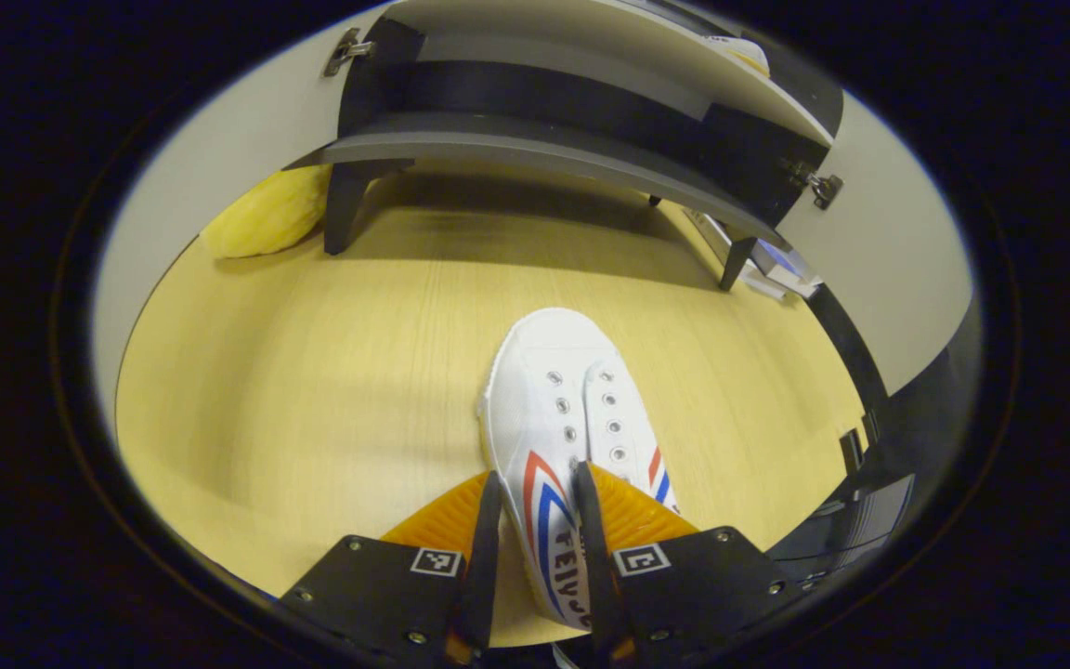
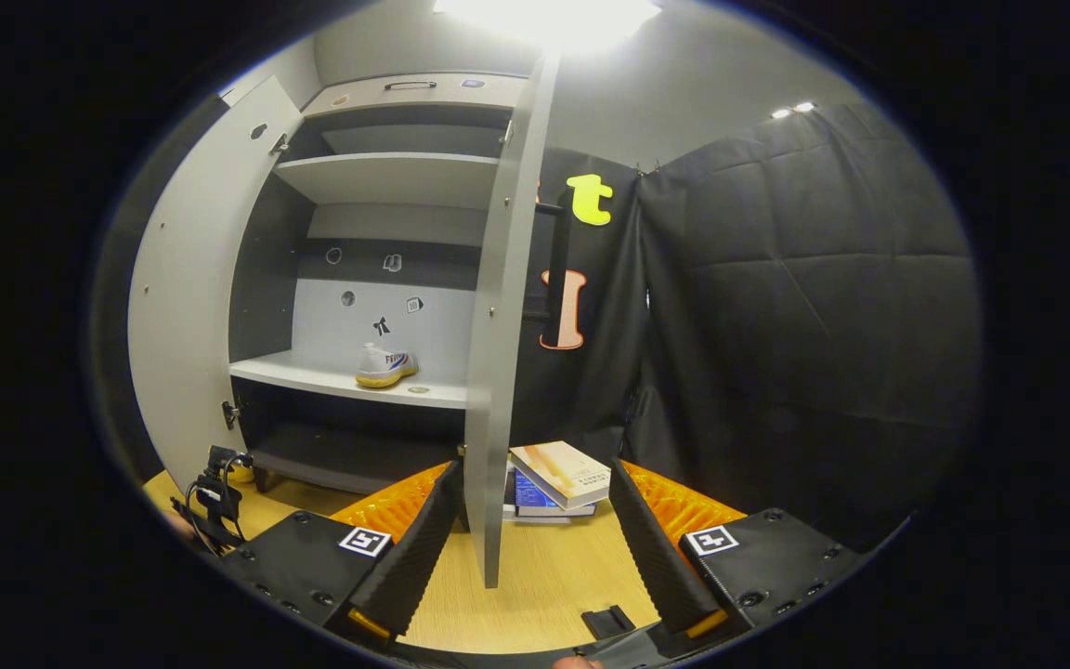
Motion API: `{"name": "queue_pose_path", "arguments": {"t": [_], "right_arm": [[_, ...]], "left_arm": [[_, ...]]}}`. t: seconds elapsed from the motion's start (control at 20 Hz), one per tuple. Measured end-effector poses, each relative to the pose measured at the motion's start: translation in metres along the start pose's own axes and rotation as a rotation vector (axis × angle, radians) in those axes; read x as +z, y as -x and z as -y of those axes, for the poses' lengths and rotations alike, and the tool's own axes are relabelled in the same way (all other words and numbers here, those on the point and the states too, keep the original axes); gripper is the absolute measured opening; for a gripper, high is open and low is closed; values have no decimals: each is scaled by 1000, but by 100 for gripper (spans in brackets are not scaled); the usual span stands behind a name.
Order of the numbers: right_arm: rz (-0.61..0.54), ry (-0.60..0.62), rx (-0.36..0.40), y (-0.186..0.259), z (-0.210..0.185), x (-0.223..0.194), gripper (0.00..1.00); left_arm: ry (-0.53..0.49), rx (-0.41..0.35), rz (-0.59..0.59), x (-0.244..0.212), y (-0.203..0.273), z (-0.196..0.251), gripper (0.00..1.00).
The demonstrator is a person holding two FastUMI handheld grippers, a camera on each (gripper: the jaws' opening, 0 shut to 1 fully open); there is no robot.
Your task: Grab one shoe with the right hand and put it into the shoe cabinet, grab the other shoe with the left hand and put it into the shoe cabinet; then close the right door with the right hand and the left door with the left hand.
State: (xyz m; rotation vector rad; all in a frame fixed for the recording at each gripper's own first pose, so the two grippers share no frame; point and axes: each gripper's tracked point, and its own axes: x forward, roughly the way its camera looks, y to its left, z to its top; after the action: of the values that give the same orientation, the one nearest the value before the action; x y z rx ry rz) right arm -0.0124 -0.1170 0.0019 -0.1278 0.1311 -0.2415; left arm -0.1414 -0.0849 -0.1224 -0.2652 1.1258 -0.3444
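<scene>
left gripper view: left tool (image 1: 535, 506) clamps white shoe (image 1: 565, 437).

The wooden floor (image 1: 312, 372) carries a white sneaker (image 1: 563, 409), a yellow cushion (image 1: 266, 216) by the cabinet leg, and stacked books (image 2: 558, 478); another sneaker (image 2: 386, 365) sits on the cabinet's middle shelf (image 2: 331, 379).

Stacked books (image 2: 555, 478) lie on the wooden floor (image 1: 312, 372) near a yellow cushion (image 1: 267, 216).

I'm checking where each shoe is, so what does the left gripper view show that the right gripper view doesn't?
Left gripper view: the left gripper shut on a white shoe lying on the wooden floor, and a yellow object beside the cabinet's leg.

Right gripper view: the open right gripper, the other shoe on a shelf, and books.

Both: the open shoe cabinet.
</scene>
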Motion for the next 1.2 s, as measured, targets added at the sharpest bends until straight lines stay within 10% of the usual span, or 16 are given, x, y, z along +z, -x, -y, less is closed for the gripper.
{"name": "queue_pose_path", "arguments": {"t": [0.55,1.2], "right_arm": [[26,25,6,6,15,8,99],[58,30,52,1,41,11,99]], "left_arm": [[25,57,28,7,3,-1,2],[34,61,163,30,28,-8,2]]}}
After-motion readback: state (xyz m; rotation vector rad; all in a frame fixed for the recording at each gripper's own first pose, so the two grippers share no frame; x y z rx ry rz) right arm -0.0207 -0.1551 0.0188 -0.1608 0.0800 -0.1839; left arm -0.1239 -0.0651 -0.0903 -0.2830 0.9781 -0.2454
